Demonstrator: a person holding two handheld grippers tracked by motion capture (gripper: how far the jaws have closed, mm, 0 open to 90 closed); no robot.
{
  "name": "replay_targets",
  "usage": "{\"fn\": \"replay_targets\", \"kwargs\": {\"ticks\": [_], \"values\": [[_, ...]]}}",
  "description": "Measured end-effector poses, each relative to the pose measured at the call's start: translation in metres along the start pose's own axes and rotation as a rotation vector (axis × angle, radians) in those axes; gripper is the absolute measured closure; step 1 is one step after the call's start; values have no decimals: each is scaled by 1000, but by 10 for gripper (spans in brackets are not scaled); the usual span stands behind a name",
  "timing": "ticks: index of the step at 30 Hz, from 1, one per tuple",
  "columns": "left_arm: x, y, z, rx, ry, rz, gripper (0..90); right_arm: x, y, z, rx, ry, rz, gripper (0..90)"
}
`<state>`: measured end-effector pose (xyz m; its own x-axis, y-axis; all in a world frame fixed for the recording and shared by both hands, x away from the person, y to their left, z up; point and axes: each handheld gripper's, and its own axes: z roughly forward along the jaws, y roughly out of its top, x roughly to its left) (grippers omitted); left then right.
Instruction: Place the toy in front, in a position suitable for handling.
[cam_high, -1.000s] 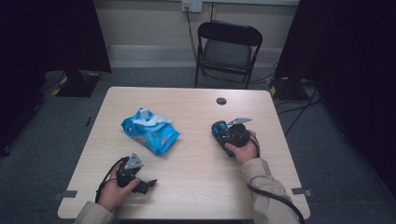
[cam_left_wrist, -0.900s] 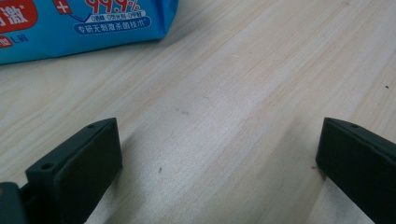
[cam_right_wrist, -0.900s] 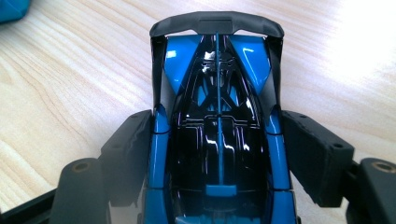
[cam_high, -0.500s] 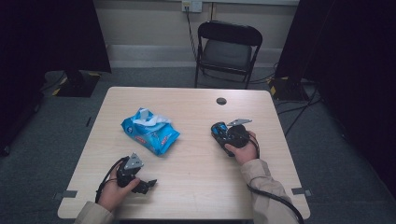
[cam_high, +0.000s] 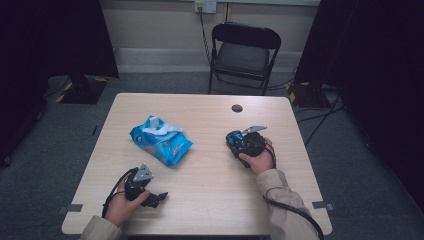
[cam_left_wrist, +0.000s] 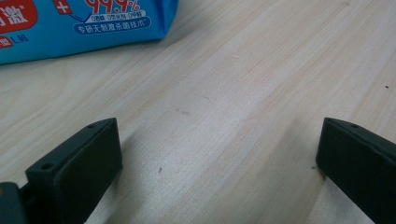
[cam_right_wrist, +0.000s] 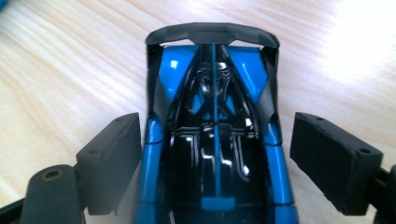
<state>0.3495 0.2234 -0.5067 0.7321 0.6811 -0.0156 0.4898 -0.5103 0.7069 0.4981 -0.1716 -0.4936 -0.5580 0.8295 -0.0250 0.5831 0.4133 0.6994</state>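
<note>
A blue and black toy car sits on the wooden table at the right, between the jaws of my right gripper. Those jaws have just been opening, and a thin gap shows beside the right pad, so the car is not pinched. From above, the right gripper lies over the car in the person's hand. My left gripper rests near the front left edge, its jaws wide apart over bare wood. A blue pack of wet wipes lies ahead of it, its lower edge in the left gripper view.
A small dark round hole marks the table's far side. A black folding chair stands behind the table. Cables trail from both grippers over the front edge. Bare wood lies between the wipes pack and the car.
</note>
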Motion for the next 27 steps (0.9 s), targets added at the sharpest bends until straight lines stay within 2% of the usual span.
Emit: {"fn": "replay_targets", "kwargs": {"ticks": [3,6,9,10,16,27], "values": [[0,0,0,5,-2,1,0,1,5,7,10,22,15,159],[0,0,0,5,-2,0,0,2,7,11,11,11,-1,168],[0,0,0,3,0,0,0,4,7,17,17,22,17,179],[0,0,0,0,0,0,0,2,7,16,5,16,21,253],[0,0,0,0,0,0,0,0,4,12,-1,26,39,256],[0,0,0,4,-2,1,0,-4,7,-2,-16,52,31,257]]}}
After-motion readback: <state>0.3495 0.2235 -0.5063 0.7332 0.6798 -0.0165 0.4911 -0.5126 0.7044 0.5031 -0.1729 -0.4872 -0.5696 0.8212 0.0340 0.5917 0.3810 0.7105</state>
